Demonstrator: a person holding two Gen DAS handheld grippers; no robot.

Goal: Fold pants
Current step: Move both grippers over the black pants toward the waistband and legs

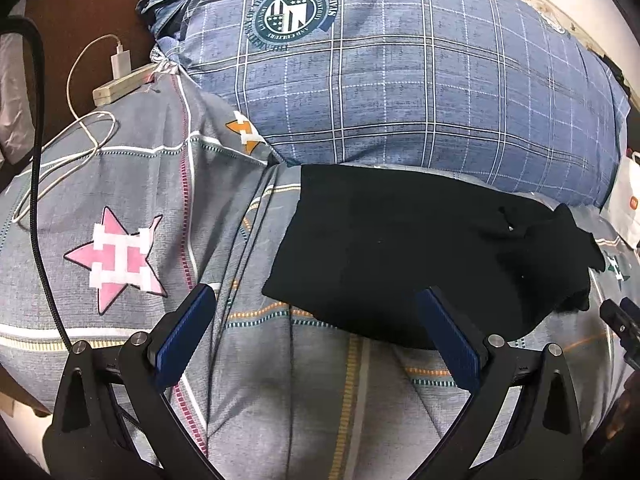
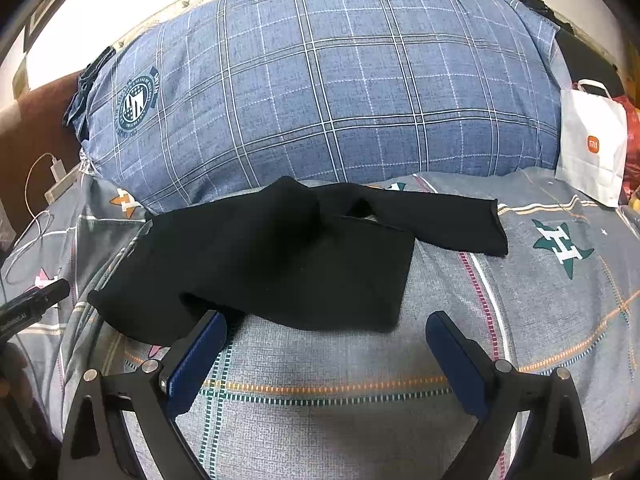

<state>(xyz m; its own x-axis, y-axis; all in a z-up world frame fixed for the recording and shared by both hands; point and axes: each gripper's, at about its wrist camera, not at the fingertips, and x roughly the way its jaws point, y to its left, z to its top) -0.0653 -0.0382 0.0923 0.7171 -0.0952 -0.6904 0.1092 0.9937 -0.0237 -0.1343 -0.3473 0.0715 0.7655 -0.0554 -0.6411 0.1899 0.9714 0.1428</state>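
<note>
The black pants lie partly folded on the grey patterned bedsheet, in front of a big blue plaid pillow. In the right wrist view the pants show a folded body, with one leg end sticking out to the right. My left gripper is open and empty just above the sheet, at the pants' near left edge. My right gripper is open and empty at the pants' near edge. Each gripper shows at the edge of the other's view.
A white charger with a coiled cable and a power strip lie at the sheet's far left. A black cable runs down the left. A white paper bag stands at the right beside the pillow.
</note>
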